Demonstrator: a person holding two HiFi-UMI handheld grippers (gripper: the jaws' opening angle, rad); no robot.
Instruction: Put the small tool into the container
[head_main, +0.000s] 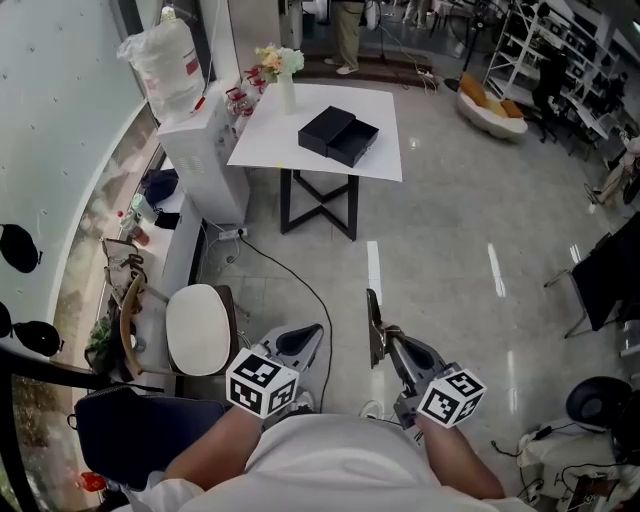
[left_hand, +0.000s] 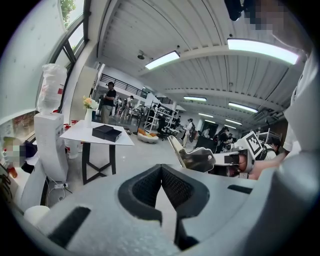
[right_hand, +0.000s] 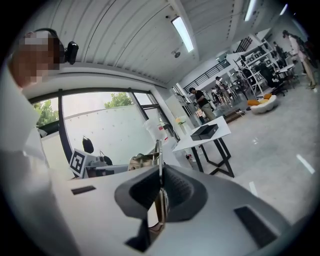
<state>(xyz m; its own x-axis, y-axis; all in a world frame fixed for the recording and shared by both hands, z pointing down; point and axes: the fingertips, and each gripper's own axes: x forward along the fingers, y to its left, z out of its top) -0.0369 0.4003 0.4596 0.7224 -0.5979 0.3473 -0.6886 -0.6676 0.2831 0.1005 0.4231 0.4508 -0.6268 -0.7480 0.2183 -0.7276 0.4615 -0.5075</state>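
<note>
Left gripper: the grey left gripper is held close to the body, at 11 o'clock from the person. Its black ribbed pads meet at the tips with nothing between them.
Right gripper: the grey right gripper is at 1 o'clock, near the left one but apart from it. Its jaws are pressed together on the slim flat grey metal tool.
Tool: it stands edge-on between the right gripper's pads and sticks out past the tips towards 12 o'clock. It is well apart from the container.
Chair: a dark blue chair is low at 9 o'clock.
Stool: a round white-topped stool stands on the floor at 10 o'clock, near the left gripper.
Floor: the glossy grey floor has a thin black cable curving over it from 11 o'clock.
Cabinet: a tall white cabinet stands at 11 o'clock, just beside the table's left edge. A clear plastic sack sits on top of it.
Table: a white square table on a black crossed frame stands at 12 o'clock, well away.
Container: the black rectangular box lies about mid-table, in two low halves touching side by side.
Vase: a white vase of pale flowers stands on the table at 10 o'clock from the box.
Seat: a cream and orange lounge seat lies far off at 1 o'clock.
Bystander: a person's legs in khaki trousers show farthest off at 12 o'clock.
</note>
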